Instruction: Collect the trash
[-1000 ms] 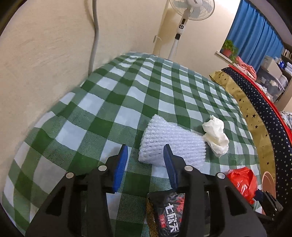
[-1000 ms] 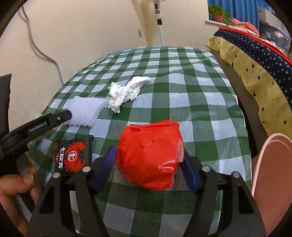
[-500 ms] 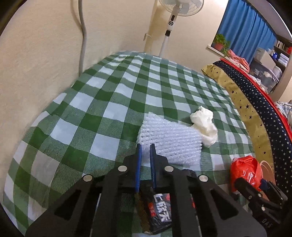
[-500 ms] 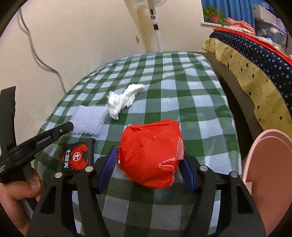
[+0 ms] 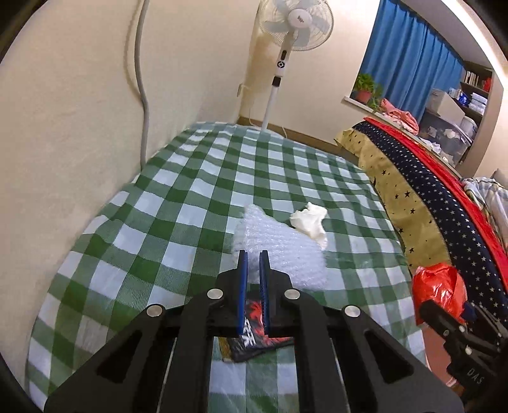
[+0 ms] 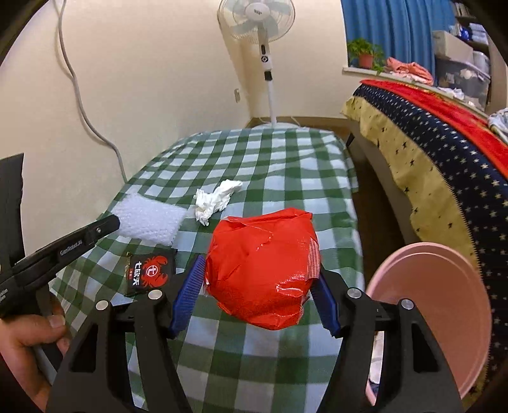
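The right gripper (image 6: 258,294) clasps a crumpled red plastic bag (image 6: 262,270) above the checked counter (image 6: 285,165), due next for the pink plastic bin (image 6: 428,305), while the left gripper (image 5: 253,273) hangs nearly closed, empty.

a white pedestal fan (image 5: 293,23) stands at the top centre of the frame, against a cream wall. a grey cable (image 5: 141,85) runs down the wall at upper left. blue curtains (image 5: 409,63) hang at upper right, with a potted plant (image 6: 365,54) on the sill. a star-patterned bedspread (image 6: 438,152) occupies the right side.
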A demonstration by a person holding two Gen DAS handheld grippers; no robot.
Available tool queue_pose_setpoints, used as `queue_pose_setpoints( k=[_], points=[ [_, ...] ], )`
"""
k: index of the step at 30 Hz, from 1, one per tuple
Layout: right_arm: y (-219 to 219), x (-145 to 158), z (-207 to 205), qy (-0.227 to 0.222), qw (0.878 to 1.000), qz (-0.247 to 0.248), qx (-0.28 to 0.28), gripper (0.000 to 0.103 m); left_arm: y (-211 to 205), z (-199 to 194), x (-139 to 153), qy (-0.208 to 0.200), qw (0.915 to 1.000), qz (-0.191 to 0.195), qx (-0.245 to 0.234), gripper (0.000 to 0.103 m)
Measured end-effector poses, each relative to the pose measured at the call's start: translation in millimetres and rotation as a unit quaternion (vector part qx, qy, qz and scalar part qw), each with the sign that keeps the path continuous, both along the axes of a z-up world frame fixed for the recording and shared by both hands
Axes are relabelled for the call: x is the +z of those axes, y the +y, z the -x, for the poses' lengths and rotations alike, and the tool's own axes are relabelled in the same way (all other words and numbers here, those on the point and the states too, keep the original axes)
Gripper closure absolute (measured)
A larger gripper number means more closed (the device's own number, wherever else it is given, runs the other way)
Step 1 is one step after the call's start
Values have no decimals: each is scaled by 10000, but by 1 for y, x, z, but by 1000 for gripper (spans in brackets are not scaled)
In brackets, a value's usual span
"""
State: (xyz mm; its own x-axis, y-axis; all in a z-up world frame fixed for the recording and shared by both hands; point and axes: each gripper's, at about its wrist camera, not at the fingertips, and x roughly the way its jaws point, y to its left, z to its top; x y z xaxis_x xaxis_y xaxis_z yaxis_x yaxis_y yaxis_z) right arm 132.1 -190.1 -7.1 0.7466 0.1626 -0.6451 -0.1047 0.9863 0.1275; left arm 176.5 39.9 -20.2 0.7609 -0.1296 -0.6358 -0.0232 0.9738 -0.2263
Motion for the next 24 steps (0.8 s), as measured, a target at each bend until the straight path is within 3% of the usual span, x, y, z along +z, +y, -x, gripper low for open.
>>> queue_pose_setpoints(
  k=[16,24],
  points=[
    [-50,52,66,-500,9978,88,-434,39,-18,58,27,-313,9993,103,-188,96],
    [-69,69,97,-680,9959,65,-595,39,-30,87,34,-387,9986,-60,-367,96]
  ],
)
